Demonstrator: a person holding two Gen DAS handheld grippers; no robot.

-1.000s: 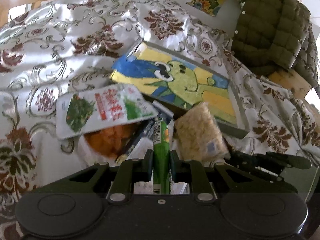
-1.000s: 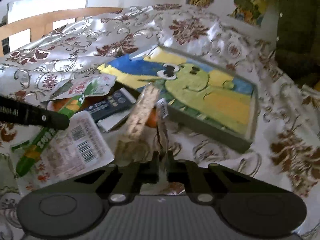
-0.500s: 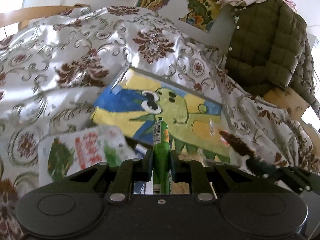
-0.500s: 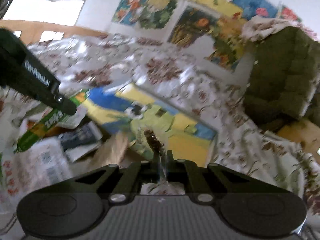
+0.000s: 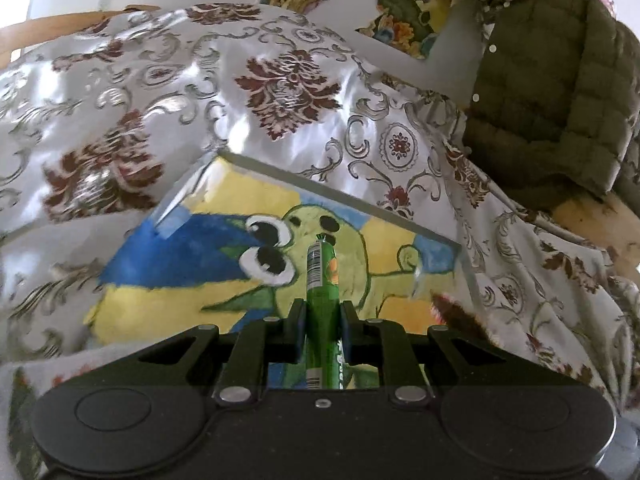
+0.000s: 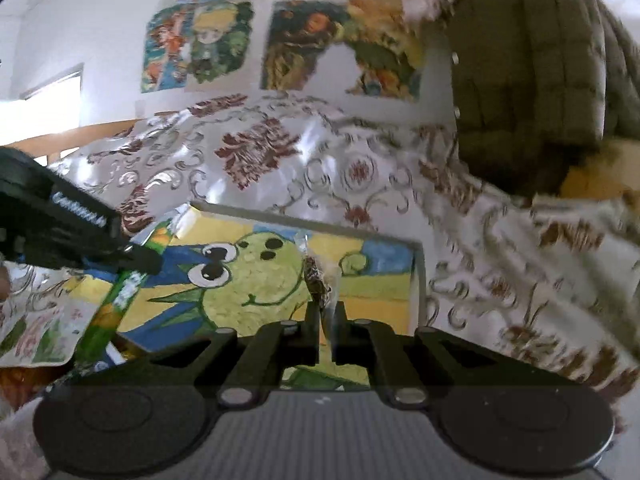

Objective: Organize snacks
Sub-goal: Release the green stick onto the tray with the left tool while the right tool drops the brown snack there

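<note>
Shiny white cloth with a maroon damask print (image 5: 168, 92) drapes the whole surface, with colourful posters (image 6: 276, 40) on the wall behind and a quilted olive jacket (image 5: 560, 112) at the far right corner. On the cloth lies a shallow grey-rimmed box painted with a green frog on blue and yellow (image 5: 400, 222).

Clenched on a slim green stick-shaped snack packet with a barcode (image 5: 322, 300), the left gripper (image 5: 322, 318) holds it pointing forward above the frog's face. From the right wrist view that packet (image 6: 120, 300) slants down at the box's left edge. The right gripper (image 6: 326, 320) is pinched on a clear crinkly wrapper with a dark brown snack inside (image 6: 318, 280), also above the painted box, toward its near right part. More packets, one white with red and green print (image 6: 36, 332), lie on the cloth beyond the box's near left corner.

Both hands appear to be mid-carry, bringing snacks to the box. The next move probably calls for lowering each packet inside the rim, laying it flat, and opening the fingers without the two grippers crowding each other.
</note>
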